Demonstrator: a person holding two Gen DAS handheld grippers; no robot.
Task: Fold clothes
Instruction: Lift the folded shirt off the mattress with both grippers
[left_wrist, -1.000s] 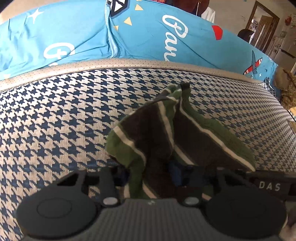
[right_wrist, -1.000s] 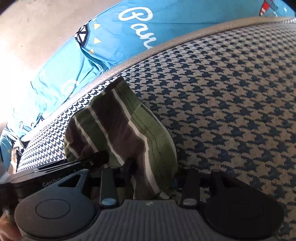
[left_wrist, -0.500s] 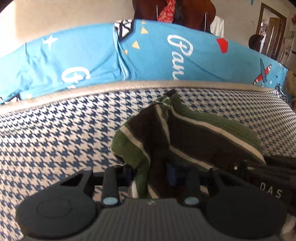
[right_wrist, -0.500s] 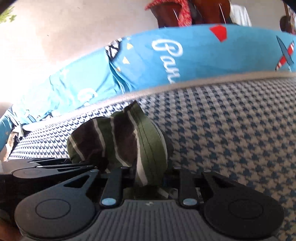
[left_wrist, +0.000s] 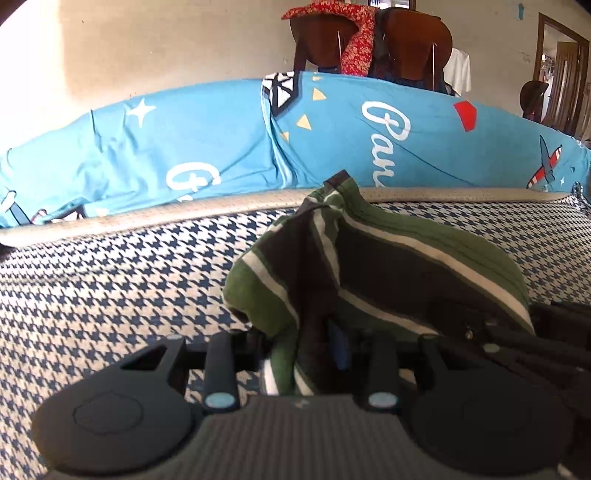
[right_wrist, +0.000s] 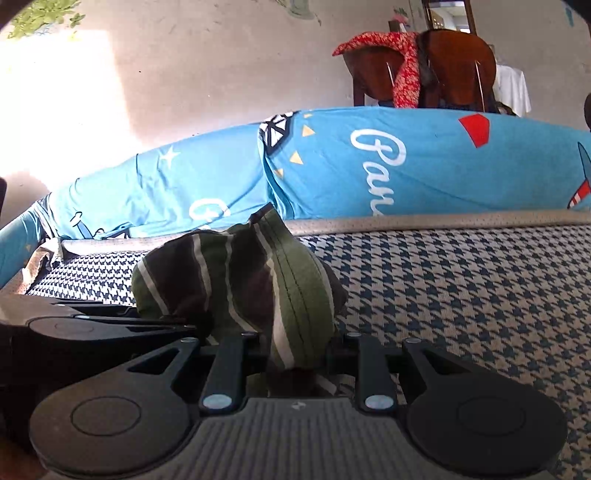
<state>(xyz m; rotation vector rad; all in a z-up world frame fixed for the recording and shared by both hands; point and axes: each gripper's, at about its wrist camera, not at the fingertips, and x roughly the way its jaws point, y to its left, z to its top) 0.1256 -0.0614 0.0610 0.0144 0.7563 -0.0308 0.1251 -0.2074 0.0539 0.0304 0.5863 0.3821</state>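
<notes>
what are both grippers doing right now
Left gripper: closed on the green and brown striped knit garment.
Right gripper: closed on the same striped garment, beside the left gripper.

1. The garment (left_wrist: 373, 280) lies on the mattress (left_wrist: 110, 295), centre frame in the left wrist view.
2. The bolster (left_wrist: 184, 147) runs behind the mattress, across mid-frame.
3. The chair (left_wrist: 406, 40) stands behind it, upper right.
4. The cloth (left_wrist: 354, 33) hangs on the chair.

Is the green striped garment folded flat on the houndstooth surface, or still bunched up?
Bunched. The green striped garment rises in a crumpled peak off the houndstooth surface, pinched by both the left gripper and right gripper.
</notes>
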